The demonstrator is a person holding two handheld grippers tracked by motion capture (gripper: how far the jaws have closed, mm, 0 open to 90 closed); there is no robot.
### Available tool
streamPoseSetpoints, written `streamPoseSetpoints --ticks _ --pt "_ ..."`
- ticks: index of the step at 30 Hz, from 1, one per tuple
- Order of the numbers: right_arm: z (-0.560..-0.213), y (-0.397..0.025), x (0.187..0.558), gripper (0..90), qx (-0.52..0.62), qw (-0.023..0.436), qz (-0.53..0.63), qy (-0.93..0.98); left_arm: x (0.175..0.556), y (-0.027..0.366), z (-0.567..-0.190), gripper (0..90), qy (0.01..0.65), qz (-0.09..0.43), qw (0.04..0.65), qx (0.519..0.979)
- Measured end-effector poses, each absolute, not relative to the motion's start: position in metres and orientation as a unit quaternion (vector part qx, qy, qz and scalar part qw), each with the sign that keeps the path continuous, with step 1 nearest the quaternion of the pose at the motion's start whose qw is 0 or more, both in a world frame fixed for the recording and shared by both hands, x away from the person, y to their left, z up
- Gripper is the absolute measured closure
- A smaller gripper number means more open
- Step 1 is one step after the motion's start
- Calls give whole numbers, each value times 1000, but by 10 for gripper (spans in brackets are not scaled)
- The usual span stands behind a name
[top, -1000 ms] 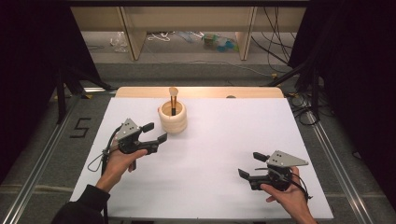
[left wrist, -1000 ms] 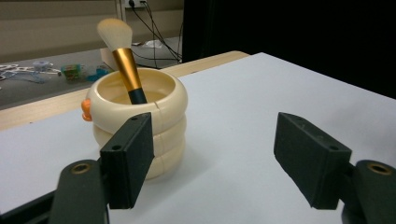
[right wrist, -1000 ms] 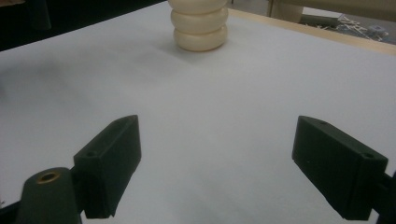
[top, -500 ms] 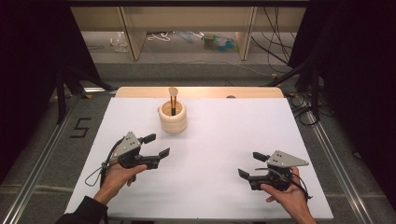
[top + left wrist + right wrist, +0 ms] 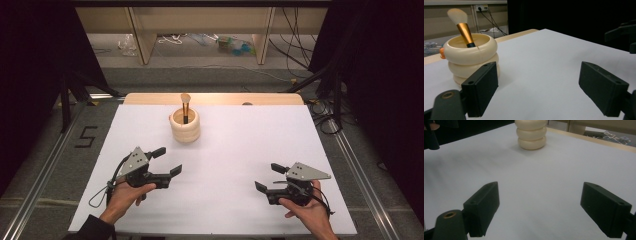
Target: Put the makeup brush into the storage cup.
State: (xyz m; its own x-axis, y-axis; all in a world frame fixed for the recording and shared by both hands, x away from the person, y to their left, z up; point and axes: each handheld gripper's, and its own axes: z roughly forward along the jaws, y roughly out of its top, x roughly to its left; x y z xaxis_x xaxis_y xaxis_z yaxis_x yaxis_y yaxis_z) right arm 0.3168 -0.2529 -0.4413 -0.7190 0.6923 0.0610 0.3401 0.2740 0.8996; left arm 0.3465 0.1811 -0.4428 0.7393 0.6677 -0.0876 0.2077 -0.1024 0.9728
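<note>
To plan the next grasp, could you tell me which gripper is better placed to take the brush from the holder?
Left, probably: the left gripper, open, is nearer the holder with the brush; the right gripper sits farther off.

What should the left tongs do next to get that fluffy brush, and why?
Probably glide the left tongs forward and up toward the brush. Their jaws are wide open and empty, low over the white table, short of the cream ringed holder. The brush stands tilted in it, bristles up, with its gold handle above the rim to pinch. The right tongs are farther away.
</note>
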Motion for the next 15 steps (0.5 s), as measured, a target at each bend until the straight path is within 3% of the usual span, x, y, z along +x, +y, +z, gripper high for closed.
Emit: streamPoseSetpoints --ticks 15 --pt "-438 -256 314 161 330 192 514 768 332 186 -441 158 296 202 602 713"
